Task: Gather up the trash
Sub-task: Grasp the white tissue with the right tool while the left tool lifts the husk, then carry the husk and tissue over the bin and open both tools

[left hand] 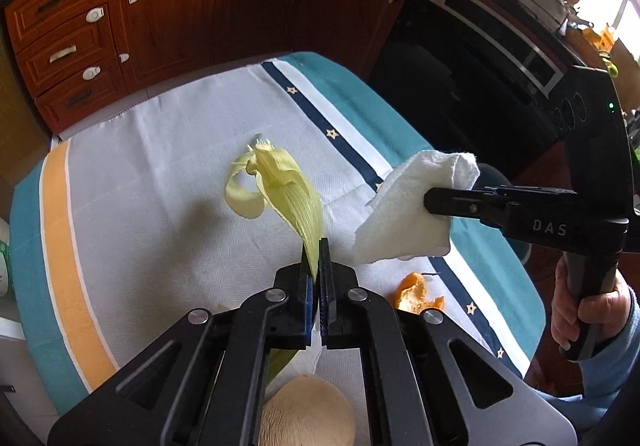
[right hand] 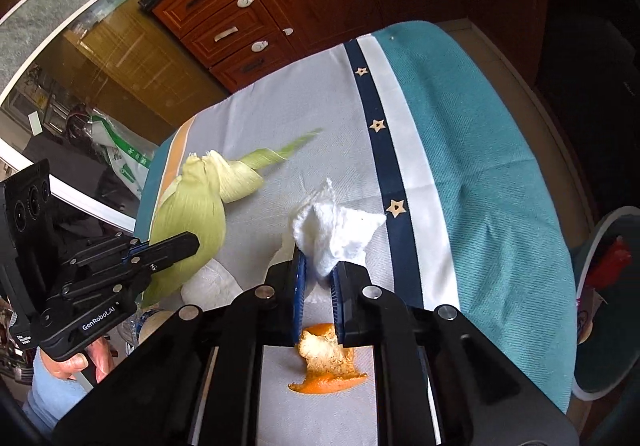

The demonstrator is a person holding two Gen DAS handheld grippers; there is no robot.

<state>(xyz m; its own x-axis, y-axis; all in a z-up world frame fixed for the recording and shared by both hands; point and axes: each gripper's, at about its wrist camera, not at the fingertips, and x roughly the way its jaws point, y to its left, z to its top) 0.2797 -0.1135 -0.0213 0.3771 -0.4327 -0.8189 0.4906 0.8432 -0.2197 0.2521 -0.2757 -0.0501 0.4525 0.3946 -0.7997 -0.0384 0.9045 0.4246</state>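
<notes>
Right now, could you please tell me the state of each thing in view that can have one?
left gripper: shut on the corn husk
corn husk: held, lifted off the tablecloth
right gripper: shut on the paper towel
paper towel: crumpled, held up
orange peel: lying loose on the tablecloth
cabinet doors: closed

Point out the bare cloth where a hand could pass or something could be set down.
Free: the grey cloth between the yellow stripe and the held corn husk, and the teal band beyond the starred navy stripe. Crowded: the near edge, with the orange peel, both grippers, and the paper towel.
</notes>
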